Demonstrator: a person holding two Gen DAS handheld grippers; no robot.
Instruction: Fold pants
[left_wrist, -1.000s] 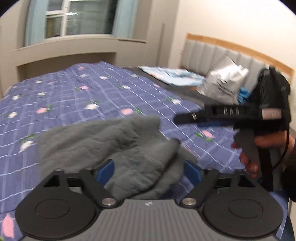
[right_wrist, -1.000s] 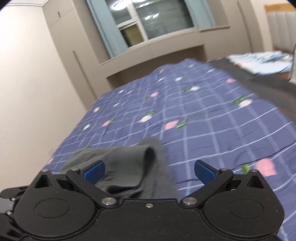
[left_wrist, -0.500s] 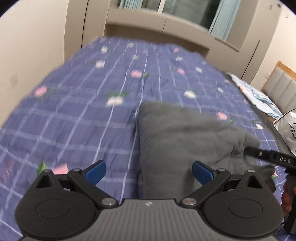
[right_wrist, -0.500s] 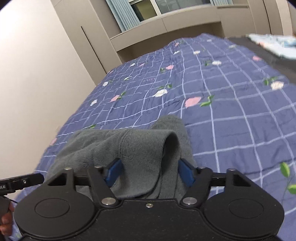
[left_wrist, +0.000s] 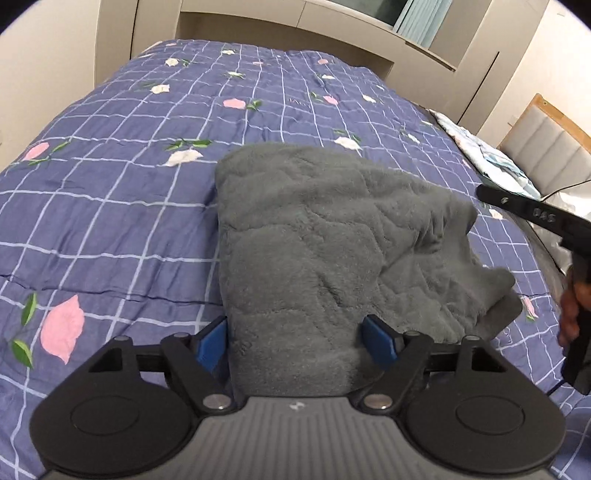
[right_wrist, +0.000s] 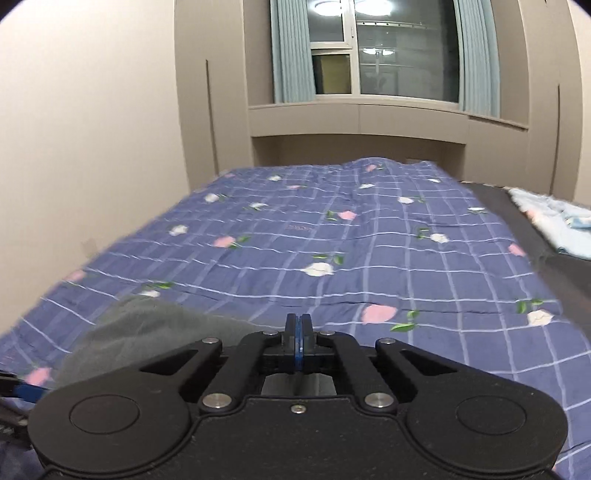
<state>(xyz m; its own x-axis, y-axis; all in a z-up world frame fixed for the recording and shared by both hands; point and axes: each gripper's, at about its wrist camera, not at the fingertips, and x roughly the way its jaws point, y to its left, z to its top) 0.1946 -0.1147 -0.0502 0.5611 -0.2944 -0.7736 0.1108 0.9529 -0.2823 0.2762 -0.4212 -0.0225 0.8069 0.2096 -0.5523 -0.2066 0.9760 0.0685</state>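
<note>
Moved: your right hand-held gripper (right_wrist: 299, 334) snapped together, empty, pants (left_wrist: 332, 240) at its 8 o'clock.
Left hand-held gripper (left_wrist: 295, 341): closing around pants' near edge, apart.
Risk: grabbing one layer spoils your fold.

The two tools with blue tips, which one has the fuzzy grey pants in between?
The left tool. The grey pants lie between its blue tips, which are closing. The right tool has its tips pressed together, no cloth showing between them.

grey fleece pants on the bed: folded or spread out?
Folded. The grey fleece pants lie as a doubled-over bundle on the blue floral quilt, right end rumpled.
</note>
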